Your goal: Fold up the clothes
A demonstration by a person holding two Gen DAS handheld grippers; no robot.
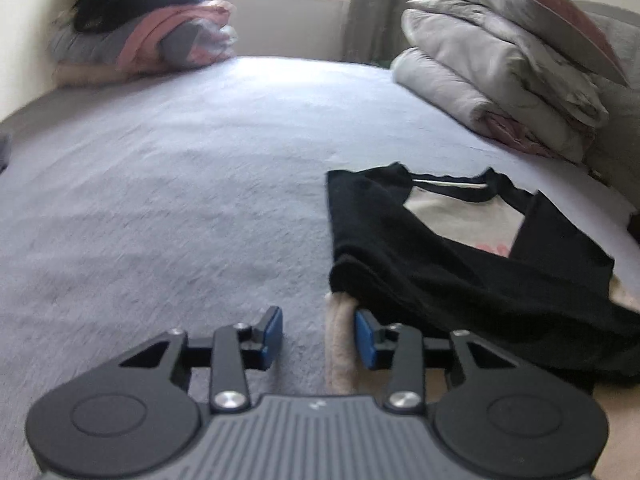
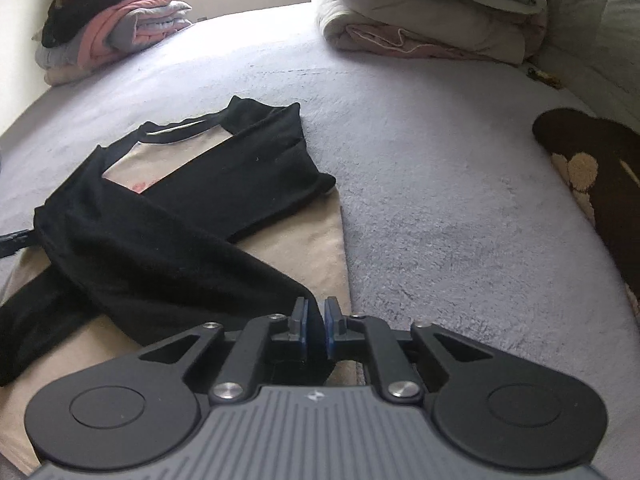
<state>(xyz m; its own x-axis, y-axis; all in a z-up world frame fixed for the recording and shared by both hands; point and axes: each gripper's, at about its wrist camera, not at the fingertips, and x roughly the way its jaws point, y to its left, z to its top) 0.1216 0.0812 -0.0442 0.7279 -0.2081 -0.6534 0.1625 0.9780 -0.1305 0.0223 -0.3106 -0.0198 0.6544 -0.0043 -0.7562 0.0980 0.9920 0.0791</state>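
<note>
Open bedsheet (image 1: 168, 184) lies clear mid-bed; clothes pile (image 1: 148, 32), folded duvets (image 1: 496, 80) and shirt (image 2: 168, 216) block the edges.

One shirt (image 2: 168, 232), two stacks (image 2: 108, 28) (image 2: 432, 12)

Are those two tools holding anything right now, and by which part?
Left tool is open, with a cream hem loose between its pads. Right tool is shut at the shirt edge; a hold cannot be told.

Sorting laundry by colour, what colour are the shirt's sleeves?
Black sleeves on a cream shirt, clearest in the right wrist view.
</note>
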